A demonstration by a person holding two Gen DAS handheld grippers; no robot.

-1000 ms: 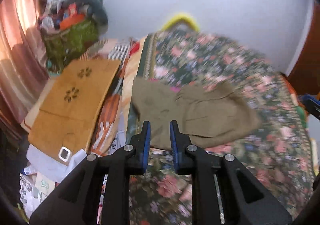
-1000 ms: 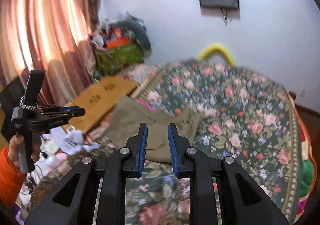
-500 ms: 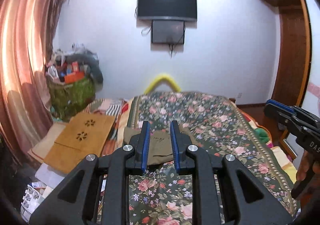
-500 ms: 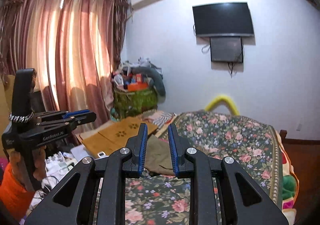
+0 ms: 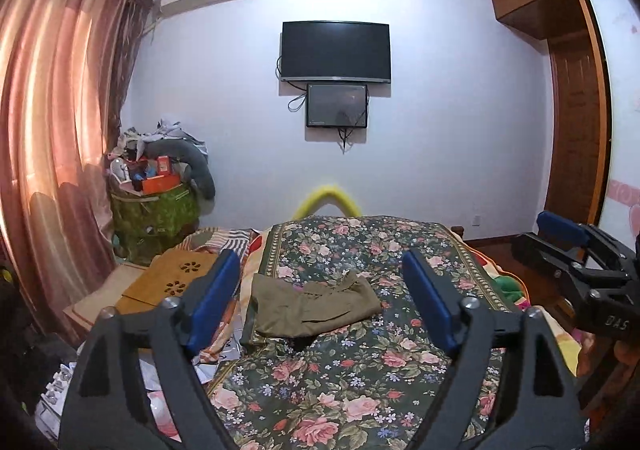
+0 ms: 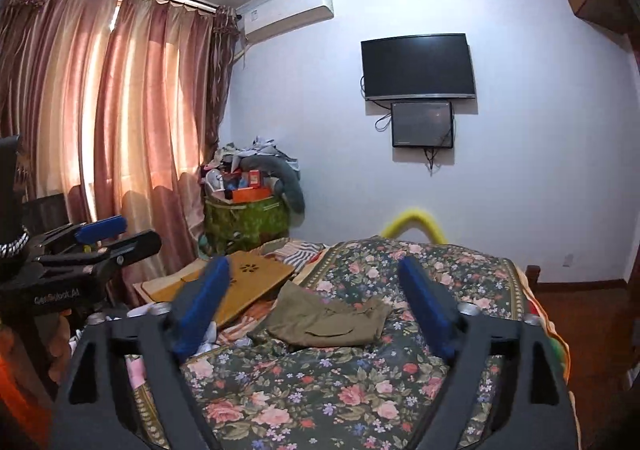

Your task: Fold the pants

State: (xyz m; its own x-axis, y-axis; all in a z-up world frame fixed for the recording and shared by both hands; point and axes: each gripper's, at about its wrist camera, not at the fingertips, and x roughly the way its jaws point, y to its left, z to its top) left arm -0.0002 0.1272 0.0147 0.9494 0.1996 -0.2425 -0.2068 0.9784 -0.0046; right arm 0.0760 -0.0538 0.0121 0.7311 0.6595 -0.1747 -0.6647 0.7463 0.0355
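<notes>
While both grippers hang back from the bed with nothing between their fingers, the scene reads as follows, left to right.

Left gripper [image 5: 320, 298]: jaws have just been opening and now stand wide; blue pads [image 5: 214, 298] empty, no cloth touching them.

Pants [image 5: 312, 308]: olive, lying in a compact bundle on the floral bedspread [image 5: 360, 382], near its left edge and about halfway up the bed; well ahead of the fingers and apart from them.

Right gripper [image 6: 316, 302]: jaws likewise have just been opening and stand wide; pads [image 6: 424, 306] bare, the pants [image 6: 328, 322] lying beyond and between them in this view, not touched.

Done, as I judge: the pants appear folded down to a short, layered stack and released by both tools.

Left to do, as I judge: little or nothing; the top layer looks somewhat rumpled and one corner sits uneven, so a final smoothing might still be wanted.

Beside the bed: a wooden lap board [image 5: 176, 282] at the left, clear of the pants.
</notes>
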